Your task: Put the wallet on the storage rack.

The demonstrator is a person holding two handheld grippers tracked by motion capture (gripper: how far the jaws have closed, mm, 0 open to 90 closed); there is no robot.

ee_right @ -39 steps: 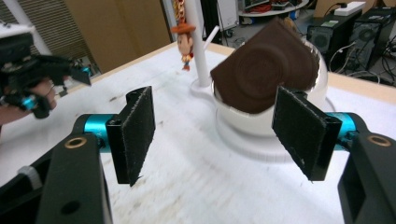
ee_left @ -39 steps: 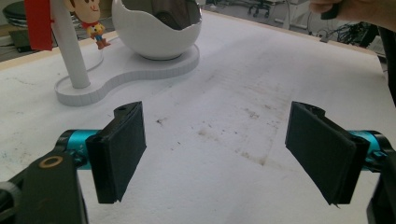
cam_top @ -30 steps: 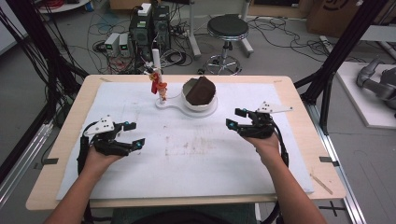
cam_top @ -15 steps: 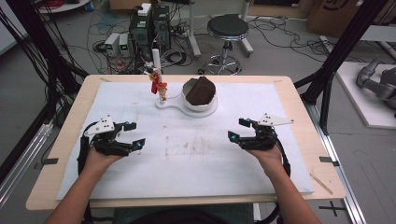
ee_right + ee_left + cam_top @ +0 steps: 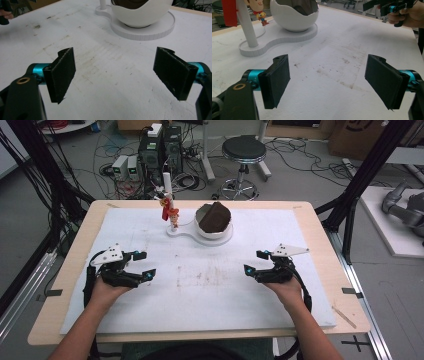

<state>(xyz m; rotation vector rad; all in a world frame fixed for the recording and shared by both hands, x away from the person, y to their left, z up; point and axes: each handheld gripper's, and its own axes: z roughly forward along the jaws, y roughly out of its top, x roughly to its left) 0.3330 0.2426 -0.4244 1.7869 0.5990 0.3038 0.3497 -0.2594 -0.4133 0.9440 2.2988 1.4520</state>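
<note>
Eggshell bowl (image 5: pixel 215 227) at twelve o'clock: judged rigid, brittle, smooth; grip its rim. Both tools (image 5: pixel 139 265) (image 5: pixel 256 262) gape wide, empty.

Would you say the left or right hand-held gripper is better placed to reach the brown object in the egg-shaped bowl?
Right, probably: the right hand-held gripper sits nearer the egg-shaped bowl, jaws open toward it.
</note>
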